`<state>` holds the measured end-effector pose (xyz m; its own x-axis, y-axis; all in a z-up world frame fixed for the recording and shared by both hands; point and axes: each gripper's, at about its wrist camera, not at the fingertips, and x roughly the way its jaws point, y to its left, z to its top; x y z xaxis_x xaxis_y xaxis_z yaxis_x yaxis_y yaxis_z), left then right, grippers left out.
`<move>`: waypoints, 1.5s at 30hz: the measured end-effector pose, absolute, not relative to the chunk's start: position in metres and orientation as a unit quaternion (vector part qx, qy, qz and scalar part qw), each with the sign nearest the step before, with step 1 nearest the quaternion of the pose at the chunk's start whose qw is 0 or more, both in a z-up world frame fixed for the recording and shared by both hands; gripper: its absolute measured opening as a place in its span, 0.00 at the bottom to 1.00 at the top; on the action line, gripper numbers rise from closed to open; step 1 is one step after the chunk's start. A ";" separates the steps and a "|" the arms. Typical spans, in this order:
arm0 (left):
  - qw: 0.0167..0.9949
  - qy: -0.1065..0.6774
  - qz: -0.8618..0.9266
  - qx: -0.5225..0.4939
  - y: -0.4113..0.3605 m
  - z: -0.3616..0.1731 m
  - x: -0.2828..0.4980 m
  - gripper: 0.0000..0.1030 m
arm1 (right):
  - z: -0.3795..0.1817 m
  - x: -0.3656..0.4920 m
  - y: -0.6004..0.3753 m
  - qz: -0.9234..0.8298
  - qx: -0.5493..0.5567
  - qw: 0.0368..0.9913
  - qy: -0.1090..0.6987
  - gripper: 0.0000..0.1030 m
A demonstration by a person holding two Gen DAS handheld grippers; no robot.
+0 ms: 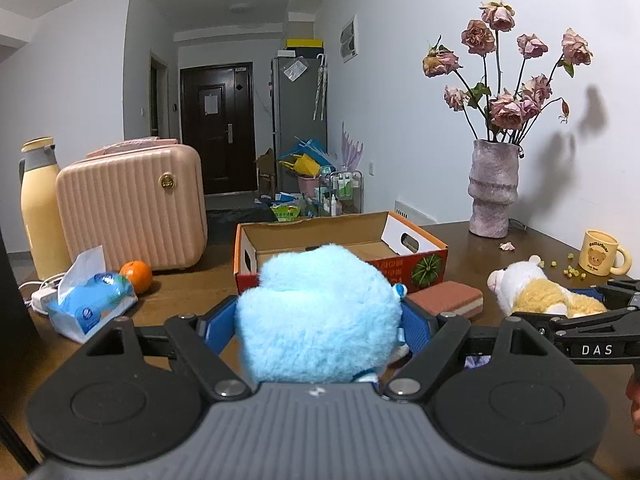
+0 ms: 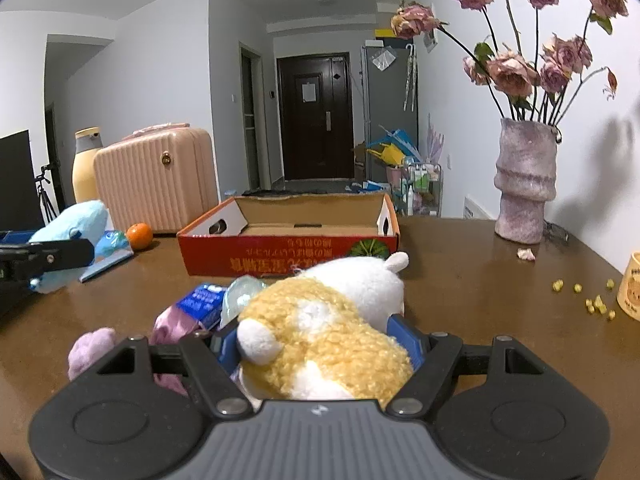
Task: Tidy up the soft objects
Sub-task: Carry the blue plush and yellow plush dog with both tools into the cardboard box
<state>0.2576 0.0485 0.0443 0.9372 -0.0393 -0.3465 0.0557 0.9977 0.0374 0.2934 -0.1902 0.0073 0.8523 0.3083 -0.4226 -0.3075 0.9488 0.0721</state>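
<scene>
My left gripper (image 1: 316, 320) is shut on a fluffy light-blue plush (image 1: 320, 312), whose sides press against the blue pads (image 1: 416, 328). My right gripper (image 2: 320, 340) is shut on a yellow-and-white plush animal (image 2: 328, 328), which is lifted off the brown table (image 2: 460, 280). Both plushes are just short of an open red cardboard box (image 1: 344, 236), whose inside looks bare (image 2: 288, 248). Each view shows the other gripper off to the side: the right gripper (image 1: 580, 312) and the left gripper (image 2: 40, 260). A lilac soft item (image 2: 92, 348) and a blue packet (image 2: 200, 300) lie on the table below the right gripper.
A pink ribbed case (image 1: 132, 212), a yellow flask (image 1: 38, 208), a tissue pack (image 1: 88, 300) and an orange (image 1: 137, 276) stand at the left. A brown sponge block (image 1: 448, 300) lies by the box. At the right are a vase of dried roses (image 1: 494, 192), a yellow mug (image 1: 602, 256) and scattered crumbs (image 2: 592, 300).
</scene>
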 end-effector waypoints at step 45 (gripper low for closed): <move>0.991 0.130 -0.006 0.007 0.076 0.063 0.436 0.80 | 0.029 0.466 -0.136 0.198 -0.002 0.969 0.150 0.71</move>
<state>0.4360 0.0765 0.0625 0.9660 -0.0096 -0.2583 0.0133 0.9998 0.0124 0.4663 -0.1359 0.0288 0.8766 0.3832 -0.2911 -0.3845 0.9215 0.0553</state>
